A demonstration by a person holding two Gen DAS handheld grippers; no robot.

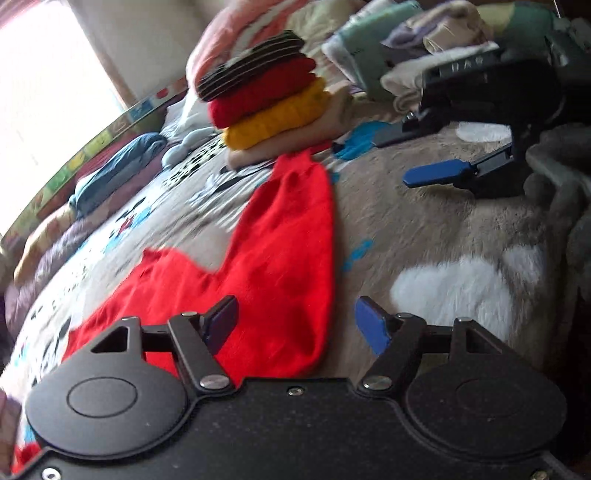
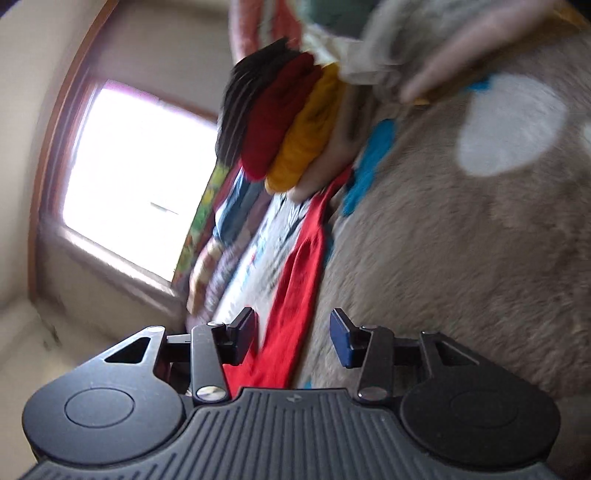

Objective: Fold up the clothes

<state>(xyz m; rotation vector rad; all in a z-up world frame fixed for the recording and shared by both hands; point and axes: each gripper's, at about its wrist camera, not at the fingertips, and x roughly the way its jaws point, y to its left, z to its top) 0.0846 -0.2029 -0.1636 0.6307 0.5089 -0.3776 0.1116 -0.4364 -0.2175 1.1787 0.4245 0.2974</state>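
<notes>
A bright red garment lies spread flat on the bed, one narrow end reaching the foot of a folded stack. The stack holds a striped black piece, a dark red one, a yellow one and a beige one. My left gripper hovers open over the near edge of the red garment, with nothing pinched. My right gripper shows at the upper right, open over the fuzzy blanket. In the right wrist view, rolled sideways, my right gripper stands open with the red garment beyond its pads, and the stack is farther off.
A fuzzy beige blanket with white patches covers the right of the bed, a printed sheet the left. Loose clothes pile up at the back, beside a pink pillow. A blue garment lies by the bed's left edge. A bright window is behind.
</notes>
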